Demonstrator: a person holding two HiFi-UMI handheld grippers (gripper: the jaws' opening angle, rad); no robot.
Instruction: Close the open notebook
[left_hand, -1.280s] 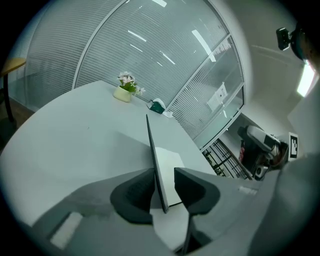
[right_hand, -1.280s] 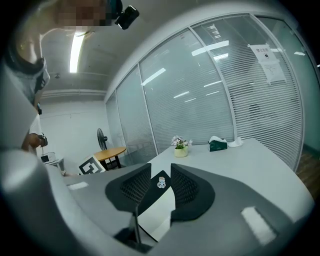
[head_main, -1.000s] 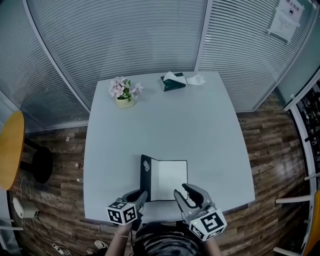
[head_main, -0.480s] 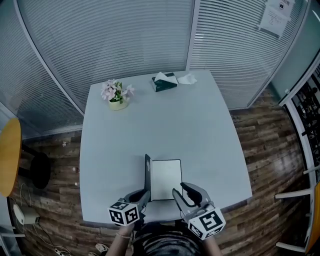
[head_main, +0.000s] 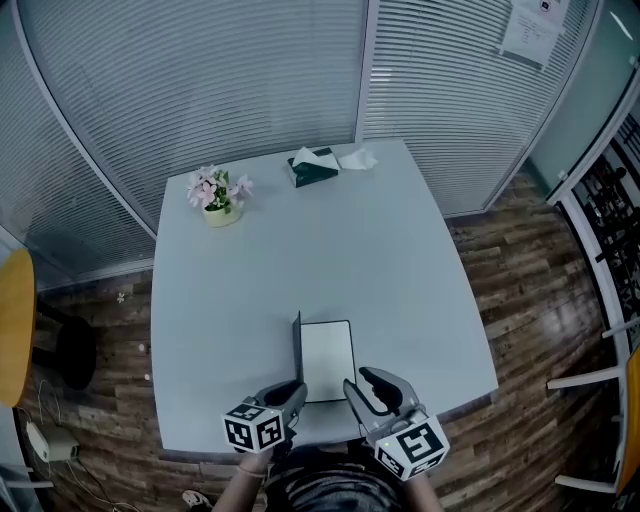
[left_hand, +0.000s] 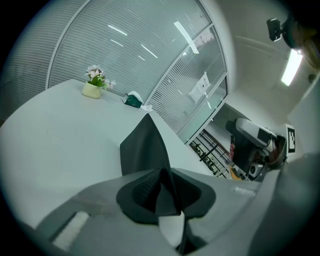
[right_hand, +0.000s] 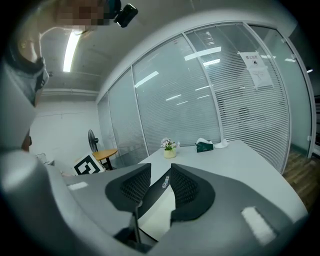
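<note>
The notebook (head_main: 328, 360) lies near the table's front edge, its white page up. Its dark cover (head_main: 298, 352) stands upright along the left side. My left gripper (head_main: 292, 392) grips that cover's near edge. In the left gripper view the cover (left_hand: 145, 147) rises between the pads, and the left gripper (left_hand: 162, 192) jaws are opening slightly while they still press on it. My right gripper (head_main: 368, 388) hovers open at the notebook's near right corner, holding nothing. In the right gripper view the raised cover (right_hand: 155, 195) shows beyond the right gripper (right_hand: 160, 185).
The pale table (head_main: 380, 260) carries a small pot of flowers (head_main: 212, 192) at the far left and a green tissue box (head_main: 313, 166) at the far edge. Glass walls with blinds stand behind. An orange round stool (head_main: 15, 320) is on the left.
The cover, lying open to the left a second ago, has swung up to upright with my left gripper on it. The right gripper has barely moved.
</note>
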